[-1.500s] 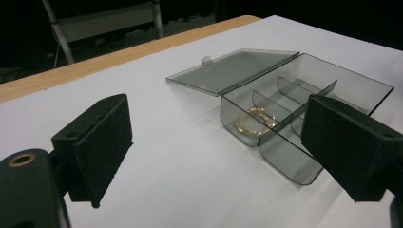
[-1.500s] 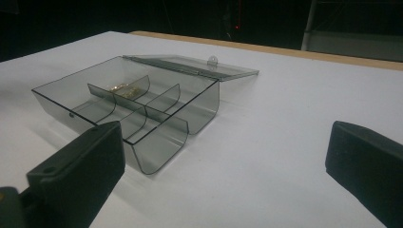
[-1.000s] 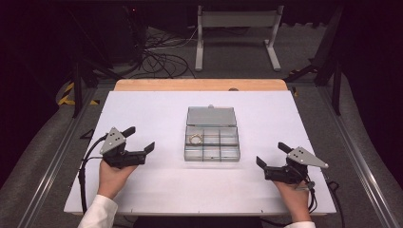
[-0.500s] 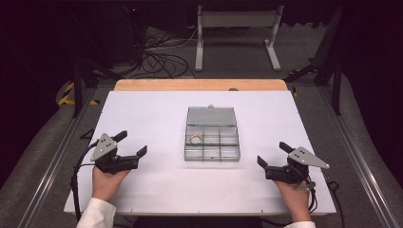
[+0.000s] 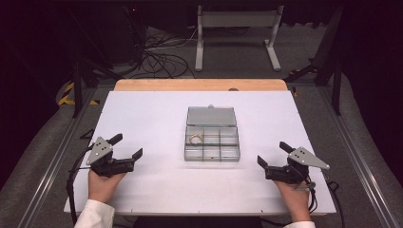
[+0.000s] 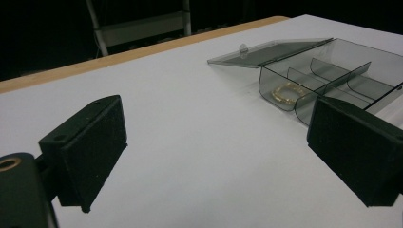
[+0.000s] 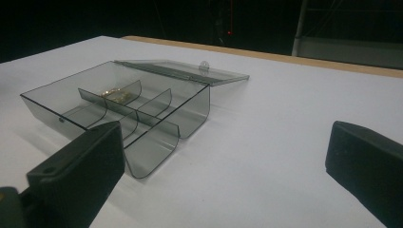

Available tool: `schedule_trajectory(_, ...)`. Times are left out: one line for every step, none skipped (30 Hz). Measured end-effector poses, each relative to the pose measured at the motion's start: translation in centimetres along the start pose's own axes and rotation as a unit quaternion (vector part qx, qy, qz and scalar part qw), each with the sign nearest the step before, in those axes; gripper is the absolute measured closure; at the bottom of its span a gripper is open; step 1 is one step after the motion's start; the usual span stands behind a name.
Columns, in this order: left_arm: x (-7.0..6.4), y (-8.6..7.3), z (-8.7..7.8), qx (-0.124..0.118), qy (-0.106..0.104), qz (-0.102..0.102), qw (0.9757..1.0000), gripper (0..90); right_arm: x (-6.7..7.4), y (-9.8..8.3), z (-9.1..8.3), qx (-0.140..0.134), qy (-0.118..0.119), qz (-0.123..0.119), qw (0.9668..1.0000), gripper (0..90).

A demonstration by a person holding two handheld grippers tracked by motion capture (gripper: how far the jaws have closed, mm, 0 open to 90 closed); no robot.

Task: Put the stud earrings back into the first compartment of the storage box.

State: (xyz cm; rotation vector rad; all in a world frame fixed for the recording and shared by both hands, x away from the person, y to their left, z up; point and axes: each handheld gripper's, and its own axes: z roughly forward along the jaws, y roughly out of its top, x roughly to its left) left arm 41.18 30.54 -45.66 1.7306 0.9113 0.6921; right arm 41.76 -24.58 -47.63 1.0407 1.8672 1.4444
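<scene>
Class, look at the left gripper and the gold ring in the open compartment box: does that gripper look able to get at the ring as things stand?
Probably yes. The box lies with its lid folded flat back, the ring sits exposed in a left-hand compartment, and bare table separates it from the open left gripper. The low dividers may crowd the jaws.

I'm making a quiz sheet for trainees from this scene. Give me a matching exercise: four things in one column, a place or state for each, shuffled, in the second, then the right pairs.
Things:
1. lid
2. gold ring
3. left gripper
4. right gripper

Places or states:
A. jaws apart, near the table's right edge
B. lies in a far-left compartment of the clear box
C. folded back flat on the table beyond the box
D. jaws apart, near the table's left edge

Pairs: 1-C, 2-B, 3-D, 4-A
</scene>
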Motion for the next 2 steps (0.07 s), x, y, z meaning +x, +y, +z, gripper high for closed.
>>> schedule_trajectory(0.0,-0.03,0.01,0.0,0.0,-0.001,1.0,6.7,-0.01,-0.01,0.03,0.0,0.0,-0.001,1.0,0.2)
schedule_trajectory(0.0,-0.04,0.01,0.0,-0.001,-0.002,1.0,6.7,-0.01,-0.03,0.07,0.0,0.001,-0.001,1.0,0.3)
